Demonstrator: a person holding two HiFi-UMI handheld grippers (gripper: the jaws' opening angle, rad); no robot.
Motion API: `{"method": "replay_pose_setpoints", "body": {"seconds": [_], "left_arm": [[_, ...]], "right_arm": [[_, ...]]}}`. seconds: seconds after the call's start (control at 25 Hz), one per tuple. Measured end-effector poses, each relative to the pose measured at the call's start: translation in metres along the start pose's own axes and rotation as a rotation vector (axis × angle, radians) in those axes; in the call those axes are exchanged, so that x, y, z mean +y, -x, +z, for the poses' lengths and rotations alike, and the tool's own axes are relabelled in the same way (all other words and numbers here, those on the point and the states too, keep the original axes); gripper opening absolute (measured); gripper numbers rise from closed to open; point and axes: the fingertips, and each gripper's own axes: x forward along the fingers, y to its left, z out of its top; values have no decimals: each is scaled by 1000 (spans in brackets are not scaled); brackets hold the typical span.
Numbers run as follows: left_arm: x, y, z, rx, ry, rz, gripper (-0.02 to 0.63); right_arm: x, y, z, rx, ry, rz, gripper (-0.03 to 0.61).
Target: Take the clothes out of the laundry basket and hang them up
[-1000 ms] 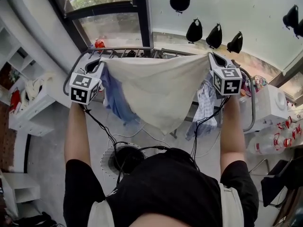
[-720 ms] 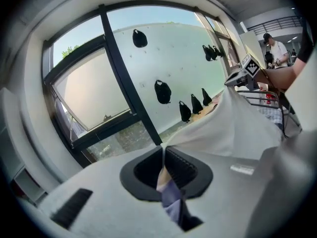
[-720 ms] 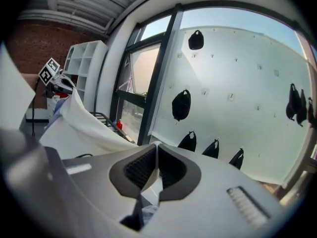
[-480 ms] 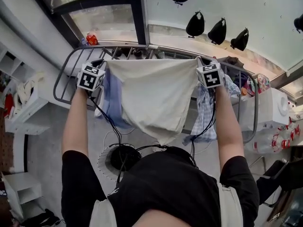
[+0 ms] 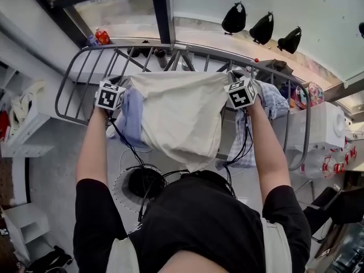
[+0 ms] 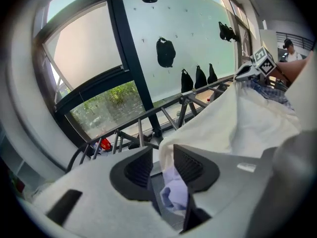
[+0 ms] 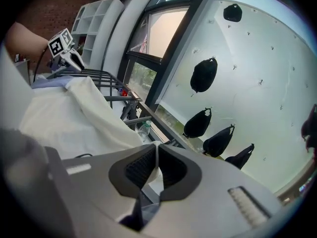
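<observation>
The left hand-held gripper point(image 6: 162, 158) has just spread, the cloth point(image 5: 182, 112) corner loose between its jaws. The right hand-held gripper point(image 7: 156, 158) pinches the other corner. Between them the cloth drapes the rack point(image 5: 74, 90).

Bright daylight, sharp focus, fisheye warping, dark vignetted corners

The cloth point(image 5: 182, 115) in the middle of the head view is cream woven fabric, matt, soft and creased. Left of it a blue cloth point(image 5: 132, 118) looks thinner and crumpled. To the right is a checked cloth point(image 5: 276, 104) of light weave. The rack point(image 5: 73, 81) is grey metal tube, smooth with a dull sheen. The right gripper point(image 7: 156, 163) has a matt grey plastic shell, and its pads point(image 7: 141, 170) are black and ribbed. The wall point(image 5: 318, 10) at upper right is smooth and pale.
</observation>
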Motion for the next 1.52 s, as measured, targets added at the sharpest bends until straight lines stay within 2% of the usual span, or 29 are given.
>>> {"method": "replay_pose_setpoints", "body": {"seconds": [0.04, 0.12, 0.16, 0.32, 0.44, 0.64, 0.72, 0.88, 1.04, 1.2, 1.32, 1.52], "left_arm": [[-1, -1, -3, -6, 10, -4, 161], [-3, 2, -7, -24, 26, -6, 215], [-3, 5, -7, -38, 32, -4, 218], [-2, 32, 10, -137, 62, 14, 202], [-3, 62, 31, -238, 87, 35, 159], [-15, 129, 67, -425, 127, 73, 6], [-22, 156, 75, -476, 132, 76, 6], [-41, 203, 82, -550, 136, 95, 6], [-67, 246, 74, -597, 161, 101, 6], [-101, 275, 52, -627, 205, 90, 6], [-122, 292, 32, -631, 222, 94, 6], [-139, 313, 13, -634, 246, 90, 5]], "right_arm": [[2, 0, 1, -9, -1, 8, 42], [7, 2, 4, -27, -6, 33, 171], [9, 5, 6, -36, -8, 37, 199], [8, 24, 20, -97, -43, 20, 201], [7, 43, 37, -172, -101, -1, 178], [7, 103, 77, -344, -209, -45, 50], [11, 132, 93, -418, -249, -51, 14], [24, 184, 115, -533, -316, -42, 14], [46, 234, 126, -631, -349, -37, 14], [74, 276, 120, -717, -394, -18, 14], [101, 300, 107, -752, -422, -14, 12], [142, 317, 89, -747, -451, -10, 11]]}}
